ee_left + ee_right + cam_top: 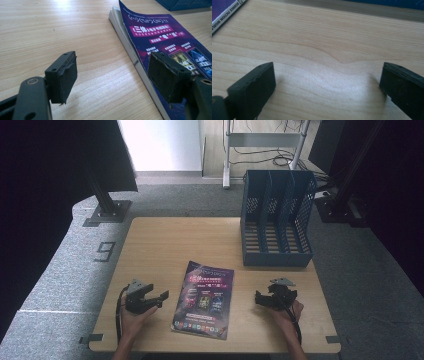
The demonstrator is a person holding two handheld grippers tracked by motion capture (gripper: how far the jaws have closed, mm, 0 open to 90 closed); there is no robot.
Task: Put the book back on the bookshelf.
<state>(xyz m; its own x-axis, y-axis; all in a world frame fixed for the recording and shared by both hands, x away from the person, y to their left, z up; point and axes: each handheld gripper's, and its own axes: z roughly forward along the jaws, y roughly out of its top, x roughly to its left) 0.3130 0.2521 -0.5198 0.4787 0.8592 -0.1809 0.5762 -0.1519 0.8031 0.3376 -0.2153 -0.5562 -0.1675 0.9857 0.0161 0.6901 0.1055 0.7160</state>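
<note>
You have one magazine [204,299] lying flat on the worktop [165,245], face up, purple cover showing, roughly midway between your two hands and near the front edge. It is the single printed item on the surface. From the left gripper view the page block shows along its near edge, and the cover's upper corner curls slightly off the pages beneath.

You hold two tools, one per hand. Your left tool [159,298] sits low over the worktop just to the left of the magazine, pointing toward it. Its jaws stand wide apart with nothing between them; in the left gripper view one jaw sits over bare wood and the other is seen against the magazine's near edge. Whether that jaw touches the cover cannot be told.

Your right tool [262,298] sits to the right of the magazine, apart from it, also pointing inward. Its jaws likewise stand wide apart over bare wood, gripping nothing; a corner of the magazine shows at the upper left of the right gripper view.

One blue file rack [276,217] stands upright at the far right of the worktop, well apart from the magazine and both tools. It has three slots, counted from the high view, each with perforated walls, and all three hold nothing.
</note>
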